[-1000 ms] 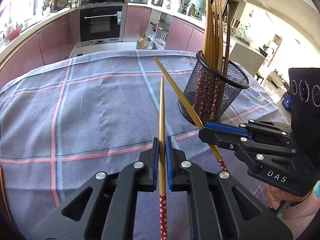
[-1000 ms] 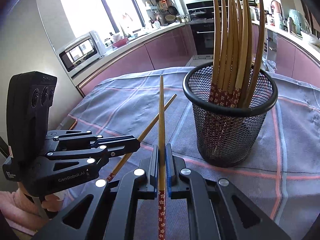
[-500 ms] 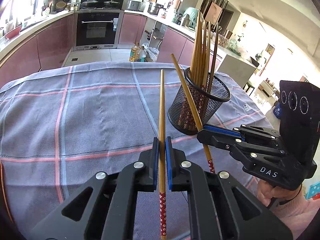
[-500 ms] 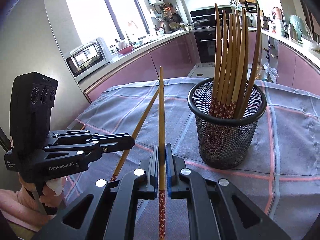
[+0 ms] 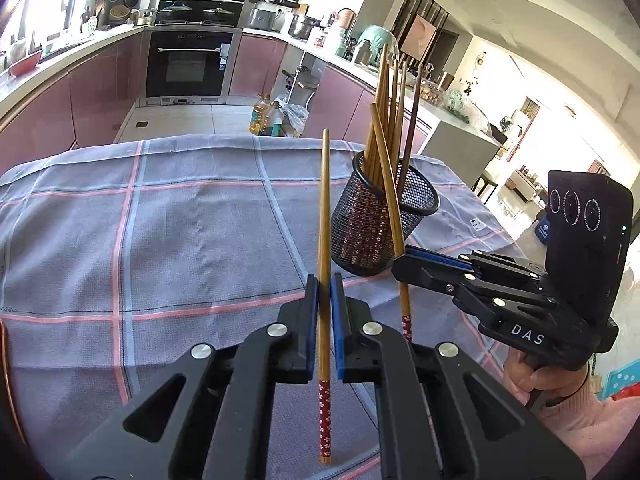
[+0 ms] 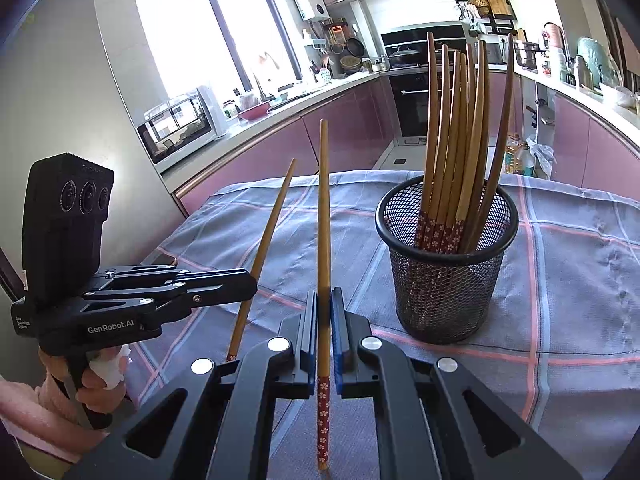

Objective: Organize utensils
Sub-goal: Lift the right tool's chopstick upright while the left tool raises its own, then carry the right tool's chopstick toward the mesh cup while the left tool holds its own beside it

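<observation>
My left gripper (image 5: 324,280) is shut on a wooden chopstick (image 5: 324,208) with a red flowered end, which points up and away over the cloth. My right gripper (image 6: 324,294) is shut on a matching chopstick (image 6: 323,208). A black mesh holder (image 6: 444,292) stands upright on the table, ahead and right of the right gripper, with several chopsticks (image 6: 452,140) in it. In the left wrist view the right gripper (image 5: 400,260) hangs just in front of the holder (image 5: 372,232), and its chopstick (image 5: 386,184) crosses the rim. In the right wrist view the left gripper (image 6: 250,284) is at the left with its chopstick (image 6: 268,232).
A grey-blue checked cloth (image 5: 180,232) covers the table, whose far edge (image 5: 200,142) drops to the kitchen floor. Oil bottles (image 5: 266,120) stand on the floor beyond it. Hands in pink sleeves (image 5: 560,396) hold both grippers. Pink cabinets and an oven (image 5: 188,66) line the back wall.
Both grippers have risen and drawn back from the holder, which now looks smaller and farther off. Each stays shut on its chopstick, and the two chopsticks point more steeply upward.
</observation>
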`<action>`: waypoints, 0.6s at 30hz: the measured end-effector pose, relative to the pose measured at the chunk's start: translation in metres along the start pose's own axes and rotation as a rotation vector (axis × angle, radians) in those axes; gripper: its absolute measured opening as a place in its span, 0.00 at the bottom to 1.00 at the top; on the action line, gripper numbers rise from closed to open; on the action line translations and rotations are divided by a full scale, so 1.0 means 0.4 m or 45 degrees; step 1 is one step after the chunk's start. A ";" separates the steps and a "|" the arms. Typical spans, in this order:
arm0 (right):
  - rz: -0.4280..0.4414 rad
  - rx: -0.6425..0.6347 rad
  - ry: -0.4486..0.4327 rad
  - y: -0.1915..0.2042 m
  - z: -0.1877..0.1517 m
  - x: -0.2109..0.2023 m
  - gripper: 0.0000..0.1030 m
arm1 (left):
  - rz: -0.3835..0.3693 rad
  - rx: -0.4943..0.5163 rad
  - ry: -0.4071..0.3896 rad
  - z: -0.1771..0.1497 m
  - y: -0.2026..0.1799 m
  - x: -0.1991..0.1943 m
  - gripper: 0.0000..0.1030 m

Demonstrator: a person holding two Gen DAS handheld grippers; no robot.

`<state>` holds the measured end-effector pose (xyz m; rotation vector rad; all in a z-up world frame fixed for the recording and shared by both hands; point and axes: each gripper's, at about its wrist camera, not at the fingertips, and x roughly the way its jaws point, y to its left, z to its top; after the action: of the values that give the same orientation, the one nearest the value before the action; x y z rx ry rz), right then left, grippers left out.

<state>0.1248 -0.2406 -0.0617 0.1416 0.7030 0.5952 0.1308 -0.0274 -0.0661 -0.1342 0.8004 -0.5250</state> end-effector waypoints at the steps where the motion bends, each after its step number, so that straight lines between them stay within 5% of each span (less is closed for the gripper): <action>1: 0.001 0.001 -0.002 -0.003 0.000 -0.003 0.06 | -0.003 0.001 -0.002 0.000 0.000 -0.001 0.07; 18: -0.011 -0.004 -0.051 -0.006 0.009 -0.038 0.06 | 0.001 0.015 -0.047 0.006 -0.013 -0.027 0.07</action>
<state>0.1192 -0.2506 -0.0511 0.1472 0.6633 0.5841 0.1243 -0.0269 -0.0559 -0.1320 0.7611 -0.5250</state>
